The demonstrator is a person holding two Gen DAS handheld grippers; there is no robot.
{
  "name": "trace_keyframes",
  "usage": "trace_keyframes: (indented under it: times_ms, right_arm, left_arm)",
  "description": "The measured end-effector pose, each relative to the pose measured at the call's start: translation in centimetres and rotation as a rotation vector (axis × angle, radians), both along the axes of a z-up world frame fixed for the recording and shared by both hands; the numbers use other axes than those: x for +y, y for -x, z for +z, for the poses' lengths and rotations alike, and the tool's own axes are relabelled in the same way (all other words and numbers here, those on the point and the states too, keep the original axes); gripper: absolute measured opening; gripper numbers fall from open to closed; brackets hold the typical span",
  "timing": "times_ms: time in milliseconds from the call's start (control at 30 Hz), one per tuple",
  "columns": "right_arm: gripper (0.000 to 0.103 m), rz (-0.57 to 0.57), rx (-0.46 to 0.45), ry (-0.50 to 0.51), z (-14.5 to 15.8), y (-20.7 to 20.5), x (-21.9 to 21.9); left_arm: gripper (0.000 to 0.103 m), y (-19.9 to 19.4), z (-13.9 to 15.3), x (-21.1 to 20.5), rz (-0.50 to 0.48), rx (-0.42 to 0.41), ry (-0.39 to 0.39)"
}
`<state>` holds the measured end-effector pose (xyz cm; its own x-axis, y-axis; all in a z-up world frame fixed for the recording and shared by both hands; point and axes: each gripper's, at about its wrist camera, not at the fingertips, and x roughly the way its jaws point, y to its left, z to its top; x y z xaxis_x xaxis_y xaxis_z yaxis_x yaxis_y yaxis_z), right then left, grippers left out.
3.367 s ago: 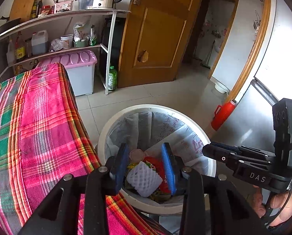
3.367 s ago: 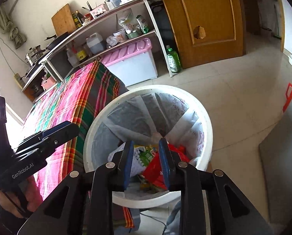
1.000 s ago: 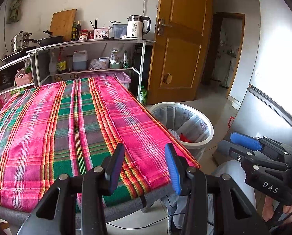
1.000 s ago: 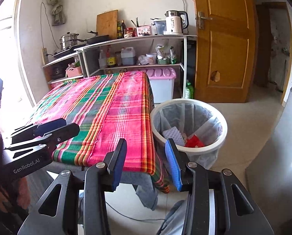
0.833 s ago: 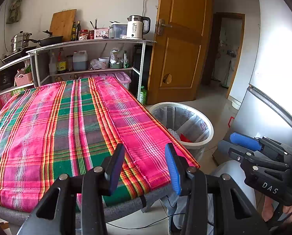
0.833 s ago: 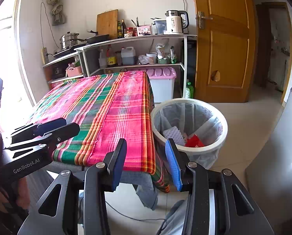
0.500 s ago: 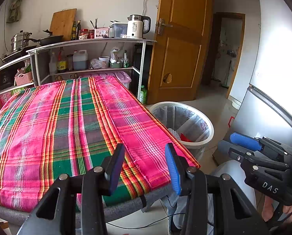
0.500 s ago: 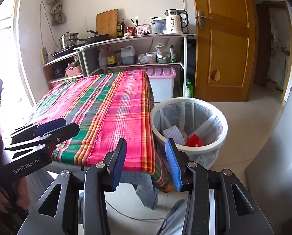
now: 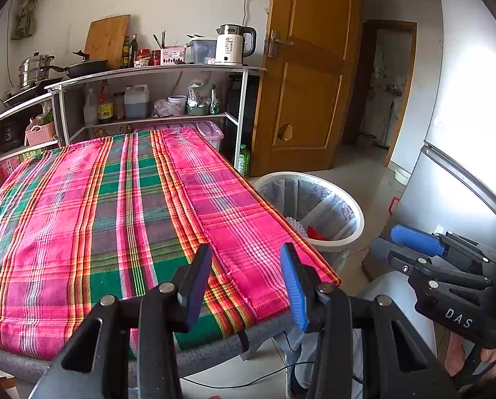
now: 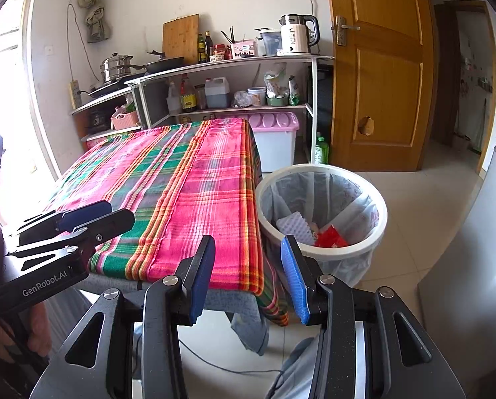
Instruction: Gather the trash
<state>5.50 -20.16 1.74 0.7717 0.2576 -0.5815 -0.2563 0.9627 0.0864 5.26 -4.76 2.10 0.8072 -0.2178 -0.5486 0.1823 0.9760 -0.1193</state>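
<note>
A white trash bin (image 10: 379,199) with a plastic liner stands on the floor at the table's right edge; it also shows in the left wrist view (image 9: 359,214). Inside lie a white foam pad (image 10: 296,224) and a red wrapper (image 10: 331,236). My left gripper (image 9: 244,274) is open and empty above the near edge of the plaid tablecloth (image 9: 98,206). My right gripper (image 10: 246,264) is open and empty, held in front of the table corner, well short of the bin.
A shelf unit (image 10: 228,60) with pots, bottles and a kettle (image 10: 297,35) stands behind the table. A pink-lidded storage box (image 10: 276,139) sits under it. A wooden door (image 10: 380,76) is at the back right. A grey fridge (image 9: 453,173) is at the right.
Since 3.4 s ago both grippers have pulled back from over the bin to the table's near end, leaving the foam pad and red wrapper inside. In the last second nothing has moved.
</note>
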Motion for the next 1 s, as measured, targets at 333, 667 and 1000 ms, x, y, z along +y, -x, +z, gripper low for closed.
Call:
trace_keyframes:
  times_ms: [333, 667, 1000]
  right_arm:
    - [0.043, 0.0, 0.001, 0.0, -0.01, 0.0, 0.01]
    - [0.043, 0.0, -0.002, 0.001, 0.0, -0.02, -0.01]
    - [0.043, -0.005, -0.007, 0.003, 0.18, -0.12, -0.14]
  left_arm:
    - [0.045, 0.0, 0.01, -0.02, 0.001, 0.0, 0.0]
    - [0.045, -0.03, -0.05, -0.06, -0.001, 0.001, 0.0]
    - [0.045, 0.07, -0.16, -0.25, -0.003, -0.001, -0.02]
